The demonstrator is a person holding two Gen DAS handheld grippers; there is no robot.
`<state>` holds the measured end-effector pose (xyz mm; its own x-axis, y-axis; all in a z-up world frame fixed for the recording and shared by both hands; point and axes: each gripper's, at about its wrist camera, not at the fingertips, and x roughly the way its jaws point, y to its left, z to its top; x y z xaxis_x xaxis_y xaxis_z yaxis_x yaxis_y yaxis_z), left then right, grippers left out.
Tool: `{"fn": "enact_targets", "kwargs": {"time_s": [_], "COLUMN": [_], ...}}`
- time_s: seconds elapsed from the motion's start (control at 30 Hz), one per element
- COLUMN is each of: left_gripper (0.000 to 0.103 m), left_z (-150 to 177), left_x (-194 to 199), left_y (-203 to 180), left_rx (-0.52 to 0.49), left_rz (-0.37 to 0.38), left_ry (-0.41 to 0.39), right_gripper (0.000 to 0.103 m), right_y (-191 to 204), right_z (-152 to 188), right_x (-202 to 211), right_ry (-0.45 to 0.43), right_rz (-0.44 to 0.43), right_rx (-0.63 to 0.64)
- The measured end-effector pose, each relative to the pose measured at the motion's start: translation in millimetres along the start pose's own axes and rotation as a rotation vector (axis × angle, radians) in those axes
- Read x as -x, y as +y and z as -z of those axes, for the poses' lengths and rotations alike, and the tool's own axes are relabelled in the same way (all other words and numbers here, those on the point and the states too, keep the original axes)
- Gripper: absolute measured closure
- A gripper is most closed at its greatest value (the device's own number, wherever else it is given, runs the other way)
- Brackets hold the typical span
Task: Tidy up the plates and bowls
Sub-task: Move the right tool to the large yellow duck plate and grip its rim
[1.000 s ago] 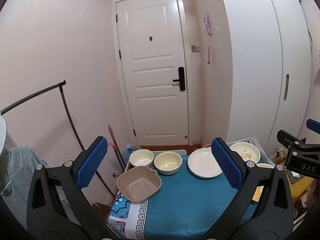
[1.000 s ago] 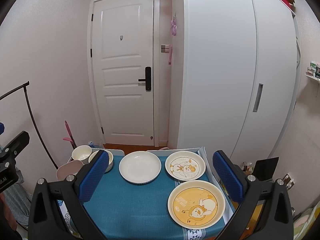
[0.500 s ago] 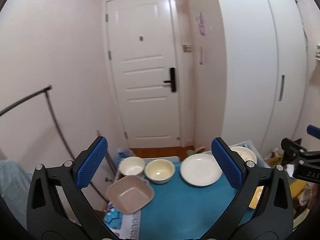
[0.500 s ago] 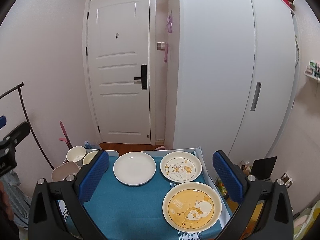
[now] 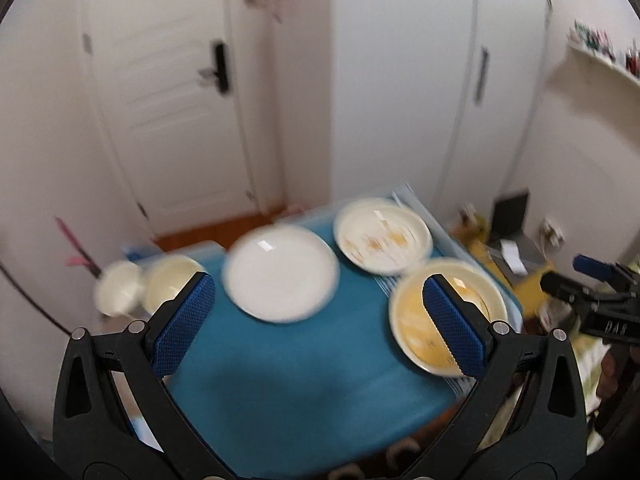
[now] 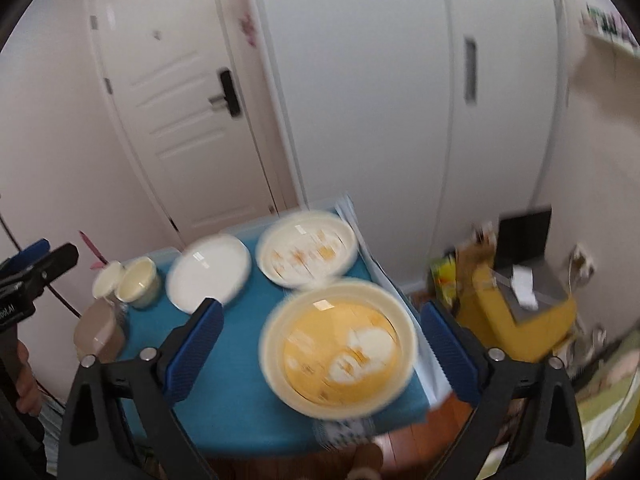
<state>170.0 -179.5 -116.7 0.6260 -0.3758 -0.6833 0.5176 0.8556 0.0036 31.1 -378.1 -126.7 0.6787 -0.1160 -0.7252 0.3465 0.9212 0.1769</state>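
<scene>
Jaws wide, empty, right's just narrowing; 3 plates (image 6: 338,344), 3 bowls (image 6: 138,282).

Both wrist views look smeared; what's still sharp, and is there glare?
Left wrist view: white plate and bowls motion-blurred, jaws crisp. Right wrist view: yellow plate streaked with a small glare spot; jaws sharp.

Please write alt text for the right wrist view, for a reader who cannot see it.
The open right gripper frames a yellow plate on a blue cloth. Beyond it lie a patterned plate, a white plate, two bowls and a tan dish; the picture is motion-blurred.
</scene>
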Motion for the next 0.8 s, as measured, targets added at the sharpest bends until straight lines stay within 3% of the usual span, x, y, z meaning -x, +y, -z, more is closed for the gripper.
{"fn": "enact_targets", "kwargs": {"time_s": [0.23,0.47,0.63,0.8], "left_gripper": [0.000,0.008,0.016,0.039], "left_z": [40,82,102,105], "left_x": [-99,-165,-197,-208], "left_y": [-51,-67,-70,-73], "left_rx": [0.050,0.136,0.183,0.191], "left_rz": [0.072,0.059,0.074,0.083], "left_ry": [0.253,0.391,0.449,0.473], "right_gripper": [0.024,0.046,0.058,0.070], "right_y": [-67,-104,-120,-126], "right_z": [16,32,30,22], "right_x": [-64,-135,-160,-175], "right_ry": [0.210,0.417,0.463,0.466], "right_rz": [-0.110,-0.250,-0.319,-0.374], "right_rx": [-0.017,0.036,0.045,0.055]}}
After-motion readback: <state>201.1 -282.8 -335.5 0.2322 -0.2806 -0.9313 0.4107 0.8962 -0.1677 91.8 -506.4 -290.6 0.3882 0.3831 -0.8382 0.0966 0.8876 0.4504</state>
